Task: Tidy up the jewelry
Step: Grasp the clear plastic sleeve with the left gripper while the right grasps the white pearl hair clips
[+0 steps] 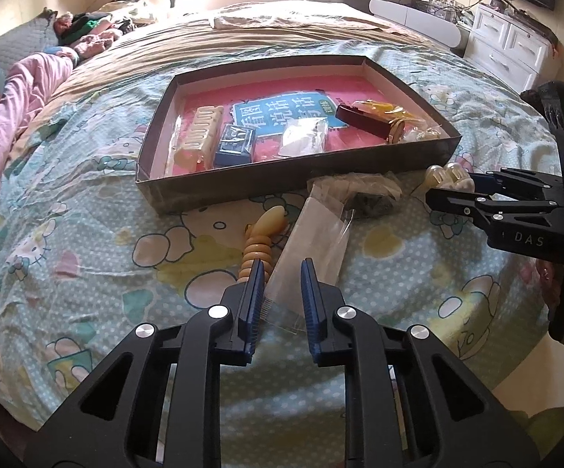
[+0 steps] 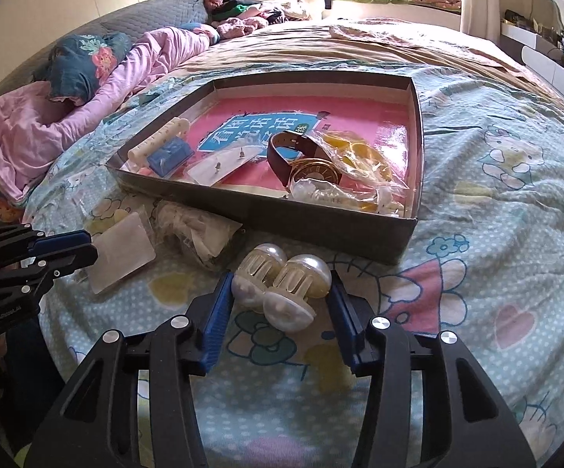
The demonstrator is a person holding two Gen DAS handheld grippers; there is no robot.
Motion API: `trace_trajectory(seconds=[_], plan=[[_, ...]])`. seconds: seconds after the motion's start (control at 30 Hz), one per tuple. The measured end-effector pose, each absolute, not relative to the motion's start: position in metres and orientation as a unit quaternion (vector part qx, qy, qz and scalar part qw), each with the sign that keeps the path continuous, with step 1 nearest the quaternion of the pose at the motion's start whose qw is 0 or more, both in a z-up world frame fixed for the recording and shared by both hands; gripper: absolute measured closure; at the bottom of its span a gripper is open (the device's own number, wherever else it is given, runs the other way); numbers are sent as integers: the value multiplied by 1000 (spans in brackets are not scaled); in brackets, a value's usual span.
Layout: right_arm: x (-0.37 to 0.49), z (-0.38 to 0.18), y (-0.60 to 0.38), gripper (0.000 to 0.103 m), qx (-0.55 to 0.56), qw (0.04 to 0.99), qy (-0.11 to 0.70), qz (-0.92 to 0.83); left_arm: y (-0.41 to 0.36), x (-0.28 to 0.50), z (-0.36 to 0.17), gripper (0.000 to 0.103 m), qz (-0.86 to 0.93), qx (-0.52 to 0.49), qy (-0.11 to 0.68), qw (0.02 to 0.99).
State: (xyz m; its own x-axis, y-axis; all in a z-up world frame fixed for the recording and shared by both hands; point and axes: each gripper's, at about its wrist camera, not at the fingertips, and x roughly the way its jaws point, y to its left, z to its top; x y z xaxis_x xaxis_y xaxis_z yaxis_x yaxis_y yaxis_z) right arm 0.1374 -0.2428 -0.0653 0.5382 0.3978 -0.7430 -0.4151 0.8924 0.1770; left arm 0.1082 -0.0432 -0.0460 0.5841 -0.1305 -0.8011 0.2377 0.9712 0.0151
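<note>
**Two jaws at work beside the jewelry box**

My left jaws point(image 1: 282, 273) stand narrowly apart over the clear flat plastic sleeve point(image 1: 313, 234) on the cartoon-print bedspread point(image 1: 87, 253); whether they pinch its near edge I cannot tell. A beige ridged wooden hair clip point(image 1: 260, 240) lies just left of them. My right jaws point(image 2: 280, 292) are partly open around the pearly cream double-domed hair clip point(image 2: 282, 282), pads beside it. The shallow grey cardboard box point(image 2: 321, 230) holds a brown-strapped gold watch point(image 2: 301, 162) and bagged pieces.
</note>
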Motion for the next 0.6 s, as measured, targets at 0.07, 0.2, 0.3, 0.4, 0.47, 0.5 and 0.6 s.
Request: trace_trajectory(seconds=[0.07, 0.2, 0.3, 0.4, 0.47, 0.5, 0.6], plan=[[135, -62, -245, 57, -10, 878, 419, 231, -45, 109, -48, 85, -106, 64, 446, 886], [131, -56, -251, 57, -6, 881, 414, 228, -54, 109, -50, 76, -117, 78, 450, 882], [130, -51, -256, 57, -1, 884, 410, 224, -64, 111, -54, 70, -123, 98, 455, 876], [129, -46, -261, 57, 5, 887, 406, 222, -74, 115, -58, 65, -127, 114, 458, 872], [129, -42, -265, 57, 8, 889, 402, 220, -80, 118, -60, 64, -130, 123, 459, 870], [129, -40, -266, 57, 9, 890, 400, 220, -83, 119, -61, 64, -130, 126, 458, 870], [128, -35, -271, 57, 12, 893, 394, 217, -89, 122, -63, 62, -127, 139, 454, 871]])
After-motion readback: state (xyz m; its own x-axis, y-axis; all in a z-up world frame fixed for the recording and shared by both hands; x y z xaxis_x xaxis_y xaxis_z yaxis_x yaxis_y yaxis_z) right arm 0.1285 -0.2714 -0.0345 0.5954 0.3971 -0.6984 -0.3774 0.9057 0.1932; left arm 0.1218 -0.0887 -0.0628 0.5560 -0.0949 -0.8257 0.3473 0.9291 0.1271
